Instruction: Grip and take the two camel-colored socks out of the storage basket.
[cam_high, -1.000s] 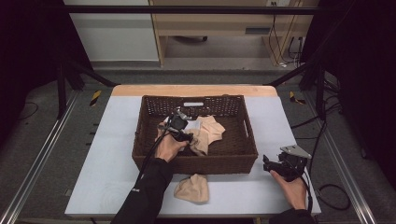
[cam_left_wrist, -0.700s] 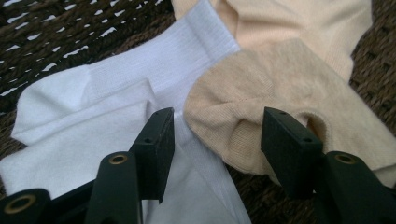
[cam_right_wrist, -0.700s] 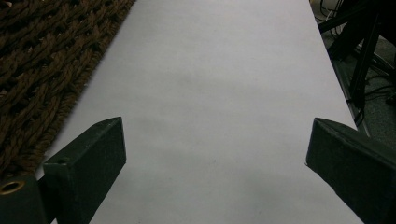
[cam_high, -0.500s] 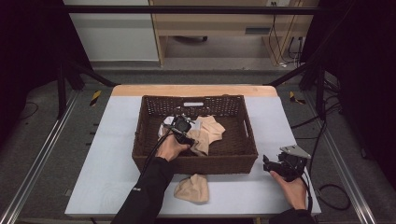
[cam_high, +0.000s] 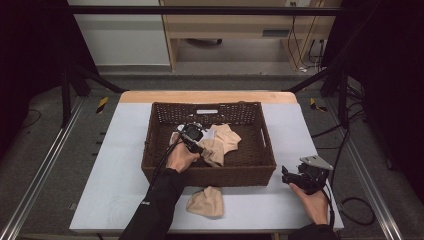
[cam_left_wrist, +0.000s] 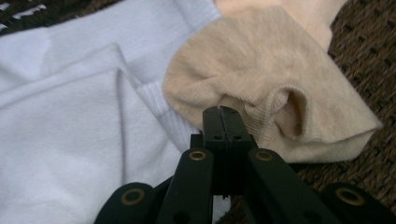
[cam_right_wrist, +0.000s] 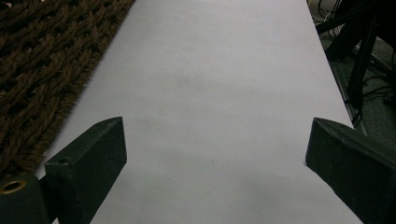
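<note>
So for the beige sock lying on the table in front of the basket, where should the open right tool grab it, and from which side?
The beige sock lies crumpled flat on the table, just before the basket. Probably best to come straight down from above and pinch a raised fold near its middle: a limp heap has no rigid edge, and the basket wall blocks the far side. The right tool stands open.

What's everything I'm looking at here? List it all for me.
Wicker basket: one, dark brown, middle of the table.
Beige socks in basket: a small pile, count unclear, beside the white one.
White sock: one, inside the basket, partly under a beige sock.
Beige sock on table: one, in front of the basket.
Table: one, pale grey top.
Left gripper: black, jaws just closed, tips at a beige sock's edge; grip unclear.
Right gripper: black, jaws wide apart over bare table, right of the basket.
</note>
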